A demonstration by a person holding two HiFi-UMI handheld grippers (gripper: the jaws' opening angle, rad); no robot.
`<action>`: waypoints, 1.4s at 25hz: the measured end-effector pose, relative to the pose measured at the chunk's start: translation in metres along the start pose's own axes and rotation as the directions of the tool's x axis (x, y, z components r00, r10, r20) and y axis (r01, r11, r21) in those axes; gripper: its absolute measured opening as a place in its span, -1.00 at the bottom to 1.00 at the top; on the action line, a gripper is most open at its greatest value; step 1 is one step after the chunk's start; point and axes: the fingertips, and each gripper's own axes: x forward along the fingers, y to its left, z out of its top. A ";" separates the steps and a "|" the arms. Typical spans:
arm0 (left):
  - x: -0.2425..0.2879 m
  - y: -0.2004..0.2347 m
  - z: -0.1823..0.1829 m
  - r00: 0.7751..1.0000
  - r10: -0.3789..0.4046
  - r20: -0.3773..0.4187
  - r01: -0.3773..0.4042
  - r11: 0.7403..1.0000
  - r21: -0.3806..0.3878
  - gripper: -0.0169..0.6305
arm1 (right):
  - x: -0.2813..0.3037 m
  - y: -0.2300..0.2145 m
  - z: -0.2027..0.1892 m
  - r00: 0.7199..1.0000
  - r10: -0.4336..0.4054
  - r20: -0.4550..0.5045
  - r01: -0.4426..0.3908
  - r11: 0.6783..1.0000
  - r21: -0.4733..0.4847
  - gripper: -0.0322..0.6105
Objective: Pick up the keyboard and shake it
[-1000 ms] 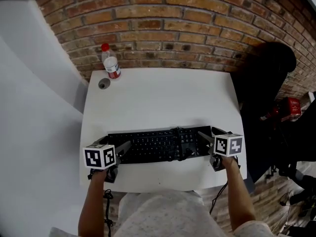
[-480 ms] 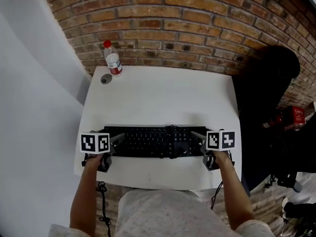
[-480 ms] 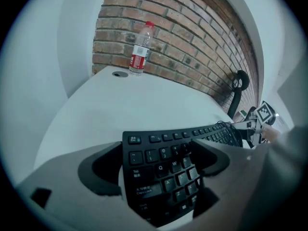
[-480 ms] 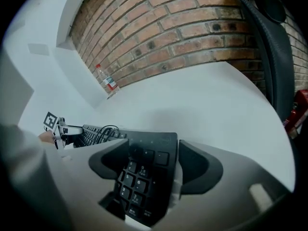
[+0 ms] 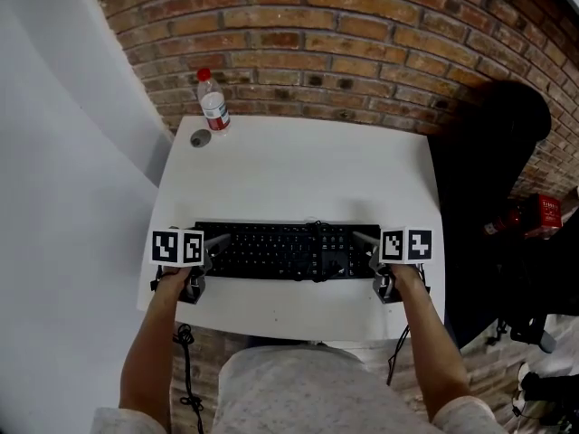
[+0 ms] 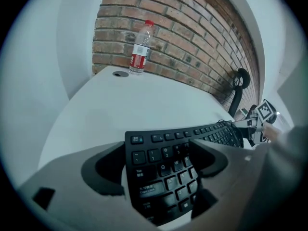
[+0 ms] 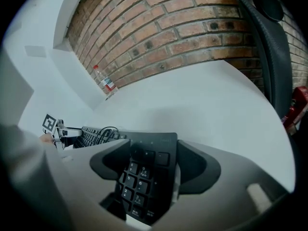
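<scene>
Keyboard ends sat between left gripper and right gripper jaws, wide, just closing, not clamped; "Caps Lock" readable.

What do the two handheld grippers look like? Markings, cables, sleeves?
Matching: left gripper and right gripper have grey bodies, scooped black jaw pads, a white cube with black square markers each, a black cable trailing below. Forearms bare; pale clothing.

Left tongs, right tongs, both just closing round keyboard ends

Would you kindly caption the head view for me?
Left gripper and right gripper, jaws just closing, straddle the ends of the keyboard on the table.
</scene>
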 end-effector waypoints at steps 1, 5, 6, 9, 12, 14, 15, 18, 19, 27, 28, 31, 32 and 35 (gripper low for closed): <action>-0.001 0.000 0.001 1.000 0.001 0.006 -0.001 1.000 0.006 0.31 | 0.000 0.000 0.000 1.000 -0.002 0.000 0.002 1.000 0.002 0.07; -0.004 -0.002 0.010 1.000 0.004 0.031 -0.005 0.999 0.039 0.28 | -0.003 0.000 -0.001 1.000 -0.005 0.019 0.005 1.000 0.009 0.07; -0.005 -0.002 0.012 0.999 0.005 0.038 -0.007 0.999 0.047 0.28 | -0.004 0.001 0.000 1.000 -0.007 0.028 0.007 1.000 0.009 0.07; -0.009 -0.004 0.018 0.998 0.008 0.057 -0.012 0.998 0.062 0.27 | -0.010 0.003 0.005 0.998 -0.014 0.058 0.014 1.000 -0.005 0.07; -0.014 -0.007 0.023 0.997 0.009 0.078 -0.014 0.997 0.070 0.25 | -0.019 0.005 0.015 0.996 -0.017 0.092 0.021 0.999 -0.041 0.06; -0.017 -0.009 0.025 0.996 0.008 0.093 -0.015 0.997 0.073 0.23 | -0.025 0.006 0.021 0.994 -0.021 0.111 0.029 0.998 -0.064 0.05; -0.019 -0.010 0.026 0.995 0.008 0.099 -0.015 0.997 0.073 0.22 | -0.027 0.007 0.024 0.993 -0.023 0.120 0.032 0.997 -0.075 0.05; -0.022 -0.011 0.029 0.993 0.011 0.116 -0.020 0.997 0.076 0.19 | -0.034 0.010 0.031 0.989 -0.025 0.146 0.041 0.993 -0.106 0.05; -0.023 -0.013 0.030 0.992 0.010 0.123 -0.020 0.997 0.078 0.19 | -0.036 0.010 0.033 0.988 -0.027 0.153 0.044 0.993 -0.114 0.04; -0.038 -0.019 0.046 0.976 0.009 0.218 -0.036 0.992 0.118 0.13 | -0.054 0.018 0.044 0.968 -0.022 0.252 0.070 0.980 -0.184 0.03; -0.040 -0.019 0.047 0.974 0.011 0.228 -0.040 0.992 0.121 0.10 | -0.057 0.019 0.045 0.964 -0.020 0.267 0.074 0.978 -0.194 0.03; -0.046 -0.021 0.051 0.967 0.012 0.255 -0.046 0.991 0.129 0.10 | -0.063 0.022 0.047 0.953 -0.014 0.304 0.087 0.970 -0.229 0.00; -0.048 -0.021 0.052 0.964 0.010 0.265 -0.046 0.990 0.131 0.10 | -0.065 0.023 0.047 0.950 -0.011 0.311 0.089 0.967 -0.238 -0.02; -0.053 -0.023 0.052 0.955 0.002 0.295 -0.044 0.990 0.135 0.09 | -0.071 0.025 0.045 0.944 -0.006 0.329 0.096 0.962 -0.258 -0.06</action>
